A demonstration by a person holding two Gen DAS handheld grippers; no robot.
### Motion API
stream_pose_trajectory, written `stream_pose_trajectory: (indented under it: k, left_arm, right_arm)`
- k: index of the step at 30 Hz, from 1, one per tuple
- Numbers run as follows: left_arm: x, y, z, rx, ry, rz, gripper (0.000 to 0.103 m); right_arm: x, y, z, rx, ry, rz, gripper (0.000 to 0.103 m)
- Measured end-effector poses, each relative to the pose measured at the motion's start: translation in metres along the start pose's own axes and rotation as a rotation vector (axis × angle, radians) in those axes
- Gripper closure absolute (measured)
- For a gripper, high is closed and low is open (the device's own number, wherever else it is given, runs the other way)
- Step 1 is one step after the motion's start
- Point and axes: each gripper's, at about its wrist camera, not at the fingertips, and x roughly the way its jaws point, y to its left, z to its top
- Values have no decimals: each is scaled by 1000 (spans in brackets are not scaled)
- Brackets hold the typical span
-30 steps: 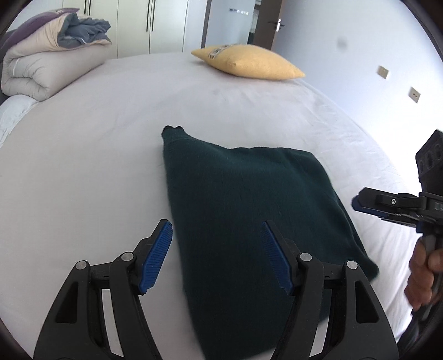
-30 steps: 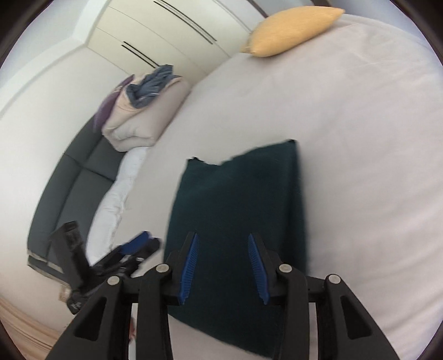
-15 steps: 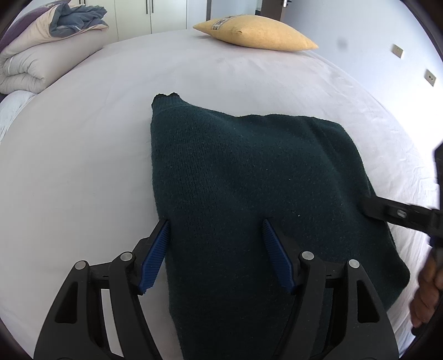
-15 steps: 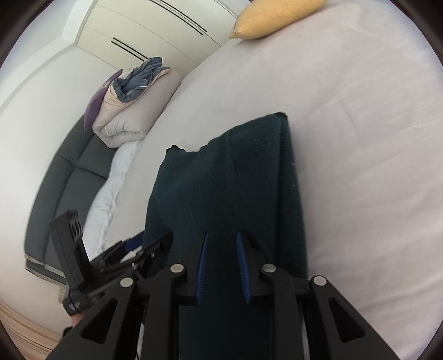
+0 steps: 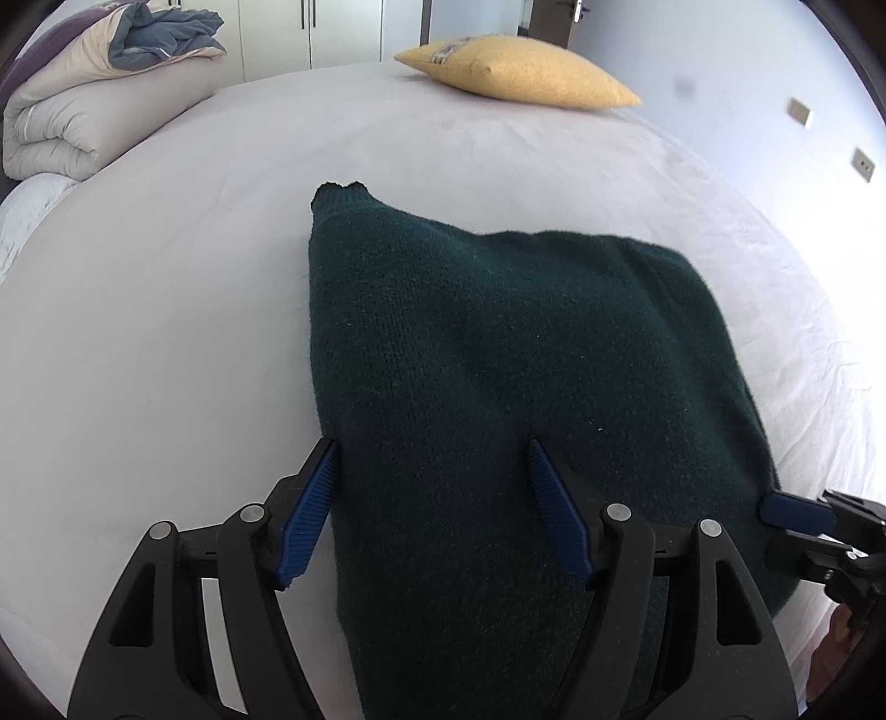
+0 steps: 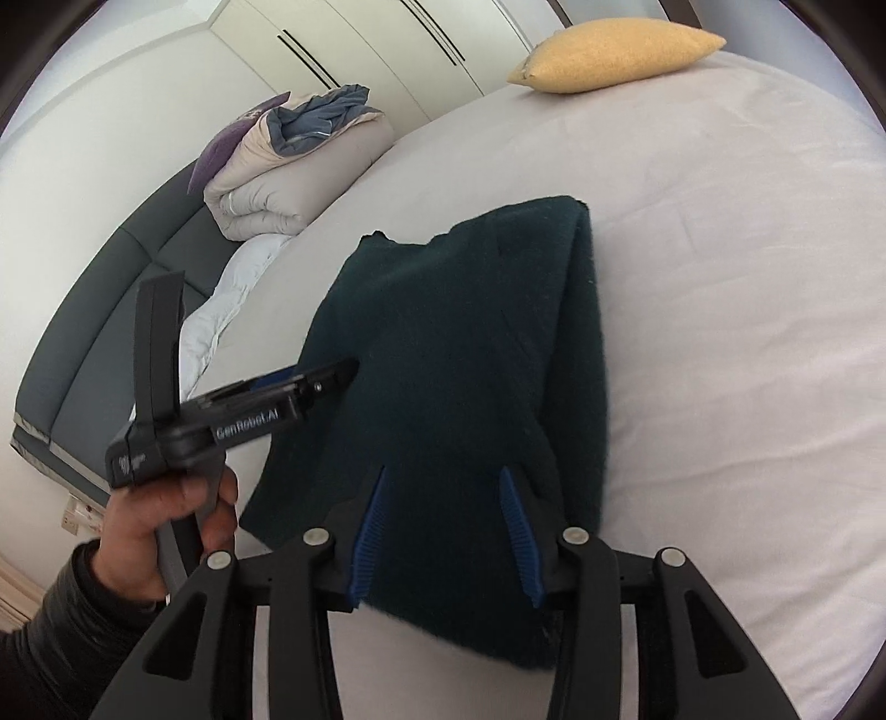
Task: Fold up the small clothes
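A dark green knitted garment (image 5: 498, 376), folded into a rough rectangle, lies on the white bed sheet (image 5: 155, 332); it also shows in the right wrist view (image 6: 470, 354). My left gripper (image 5: 434, 509) is open, its fingers straddling the garment's near left edge. My right gripper (image 6: 446, 531) is open over the garment's near right corner, with cloth between and under its fingers. The left gripper also shows from the side in the right wrist view (image 6: 310, 387), and the right gripper's fingertip shows at the garment's right edge in the left wrist view (image 5: 797, 512).
A yellow pillow (image 5: 515, 72) lies at the far side of the bed. A folded duvet stack (image 5: 99, 94) sits at the far left, by a dark grey headboard (image 6: 94, 343). White wardrobes (image 6: 387, 50) stand behind. The bed's near edge is just below the grippers.
My right gripper was nearly shut on the cloth half a second ago and has now opened wide. Both grippers have come closer to the garment's near edge over the last second.
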Motion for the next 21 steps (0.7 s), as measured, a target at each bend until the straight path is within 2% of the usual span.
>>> stream_pose_trajectory:
  k: [3,5,7,10,12,16,21]
  left_arm:
    - [-12,11,-8,-34,-17,-39,33]
    - [-27,23,-15,-72,-46,-32,30]
    - [-38,37,-19,-114,-68,-26,28]
    - [-35,61,-17,-183,-34,-49,26]
    - [-30,73,-15,-224,-14,-80,26]
    - [-18,85,-8,-270,14,-146,26]
    - [-6,84,3,-264,37,-164,23]
  right_arm:
    - [-19,-5,-1,12,-34,-35,57]
    - [-32,-12,2,29,-60,-78,52]
    - [-41,-20,7,56,-85,-70,50]
    - [-44,-30,21,105,-91,-62,42]
    - [-39,-34,31,132,-86,-7,34]
    - [-12,-45,51,200,-39,40,33]
    - [21,-67,64,312,21,18,33]
